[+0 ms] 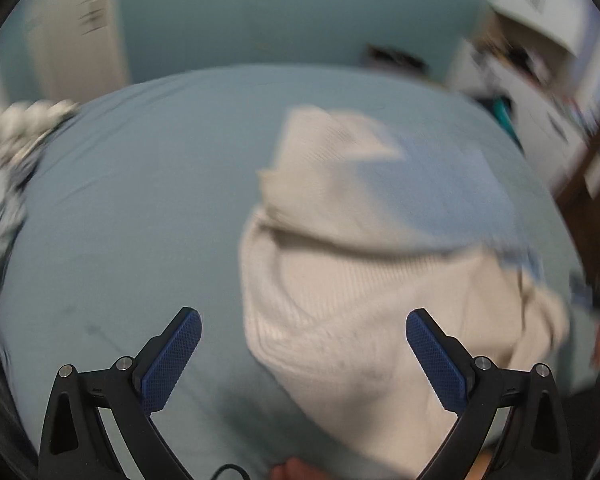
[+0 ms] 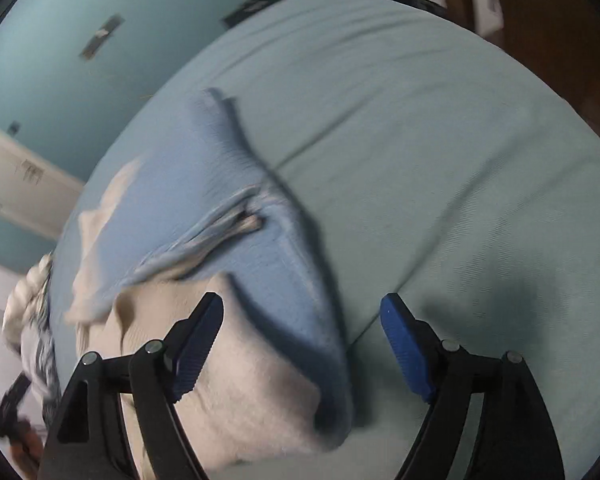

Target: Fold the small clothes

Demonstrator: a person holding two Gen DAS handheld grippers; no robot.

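A small knitted garment, cream with a pale blue part (image 1: 340, 264), lies partly folded on the light blue bed sheet (image 1: 132, 208). My left gripper (image 1: 303, 344) is open above its near cream edge and holds nothing. In the right wrist view the same garment (image 2: 228, 232) shows its blue part folded over the cream part. My right gripper (image 2: 302, 344) is open over the garment's near right corner and holds nothing. Both views are blurred.
A patterned black-and-white cloth pile (image 1: 8, 168) lies at the bed's left edge; it also shows in the right wrist view (image 2: 32, 312). White furniture with clutter (image 1: 532, 72) and a dark wooden piece (image 1: 596, 168) stand to the right. A teal wall (image 1: 260, 20) is behind.
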